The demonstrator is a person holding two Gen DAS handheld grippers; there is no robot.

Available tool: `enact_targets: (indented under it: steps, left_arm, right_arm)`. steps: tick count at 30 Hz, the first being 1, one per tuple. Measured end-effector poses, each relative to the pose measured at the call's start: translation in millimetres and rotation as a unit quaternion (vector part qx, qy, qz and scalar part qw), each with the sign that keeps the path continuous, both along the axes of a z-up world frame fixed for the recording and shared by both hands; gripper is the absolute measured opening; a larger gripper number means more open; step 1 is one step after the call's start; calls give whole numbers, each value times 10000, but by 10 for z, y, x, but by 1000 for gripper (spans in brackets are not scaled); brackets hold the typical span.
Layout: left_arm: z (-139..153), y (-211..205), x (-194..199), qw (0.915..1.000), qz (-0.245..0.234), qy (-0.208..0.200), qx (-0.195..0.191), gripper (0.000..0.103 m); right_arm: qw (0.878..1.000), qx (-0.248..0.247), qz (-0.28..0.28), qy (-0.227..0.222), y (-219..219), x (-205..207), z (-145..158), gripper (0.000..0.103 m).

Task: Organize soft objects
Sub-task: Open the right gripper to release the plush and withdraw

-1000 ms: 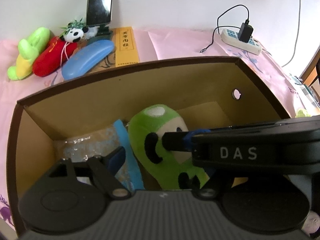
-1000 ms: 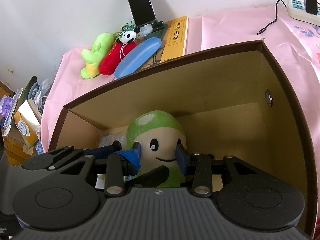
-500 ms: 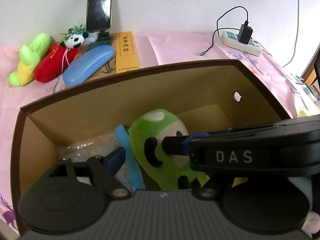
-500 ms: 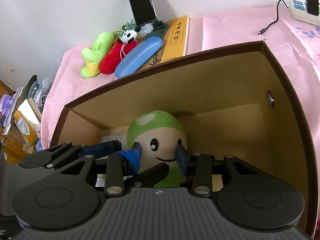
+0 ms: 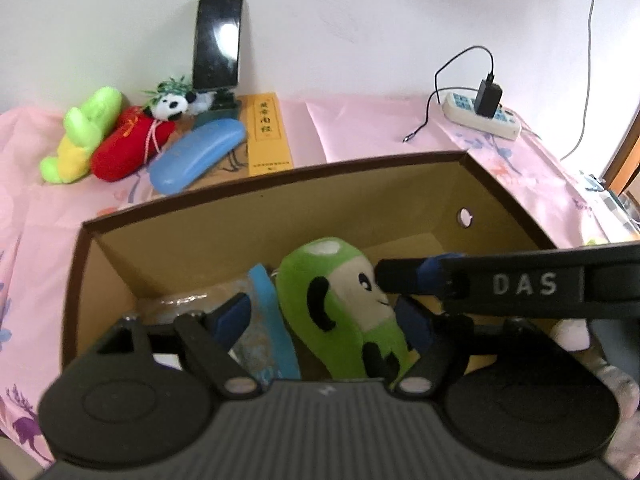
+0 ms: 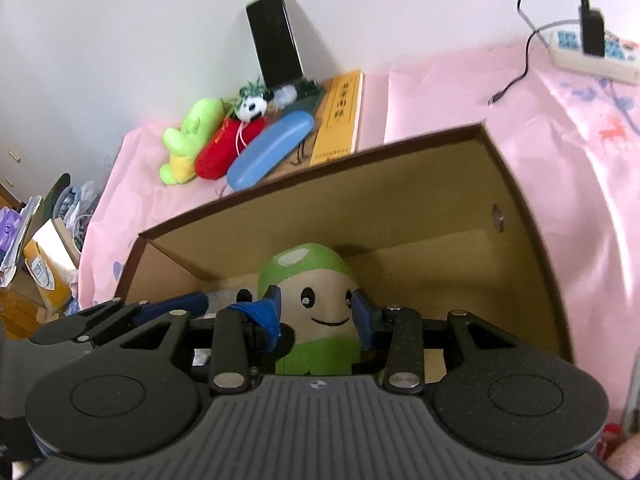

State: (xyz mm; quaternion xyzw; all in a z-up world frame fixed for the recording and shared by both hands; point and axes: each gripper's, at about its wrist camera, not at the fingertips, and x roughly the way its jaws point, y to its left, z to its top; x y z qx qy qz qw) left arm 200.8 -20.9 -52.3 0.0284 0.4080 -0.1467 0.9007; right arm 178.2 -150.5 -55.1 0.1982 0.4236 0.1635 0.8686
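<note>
One plush (image 6: pixel 308 308), green-capped with a smiling face, stands upright inside the box (image 6: pixel 320 168), toward its left half and near the front wall. The right gripper (image 6: pixel 316 306) is clamped on it, one pad pressed to each cheek. The left gripper (image 5: pixel 324 316) has its jaws wide apart: they straddle the plush without pressing it, the left finger over a blue-edged packet (image 5: pixel 264 320) that lies against the plush by the box's left wall.

Judging by this, the step in hand is seating the plush in the box. It looks nearly done, though a lift out cannot be ruled out. Next would be letting the right jaws part, checking that the plush stays up, and drawing both grippers straight up past the rim.

Three soft things wait at the table's far left corner: a green toy (image 5: pixel 80 136), a red toy (image 5: pixel 124 148) touching it, and a panda (image 5: pixel 170 105) on the red one. A blue case (image 5: pixel 196 156), a book (image 5: pixel 267 136) and a propped phone (image 5: pixel 218 40) sit just beside them, so a reach there has little room.

Inside the box the right half of the floor is bare. The walls are high on all sides shown, and the two grippers cross closely above the plush.
</note>
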Motion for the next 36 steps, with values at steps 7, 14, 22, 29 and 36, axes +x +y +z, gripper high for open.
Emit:
enact_targets:
  steps: [7, 14, 22, 29, 36]
  left_arm:
    - [345, 39, -335, 9989, 99, -463, -15, 82]
    - [633, 108, -733, 9969, -50, -782, -106, 88]
    - [743, 211, -1186, 9953, -205, -922, -197, 90]
    - [653, 300, -1520, 9953, -472, -797, -280, 90]
    - [348, 243, -1745, 9916, -1135, -188, -590, 90]
  right_arm:
    - [9984, -91, -290, -486, -89, -321, 247, 22]
    - [9931, -328, -464, -1025, -92, -744, 492, 22]
    - [9835, -782, -583, -1521, -80, -1177, 656, 22]
    - [9859, -845, -463, -1369, -145, -1445, 584, 22]
    - [9913, -946, -220, -889, -152, -1670, 384, 22]
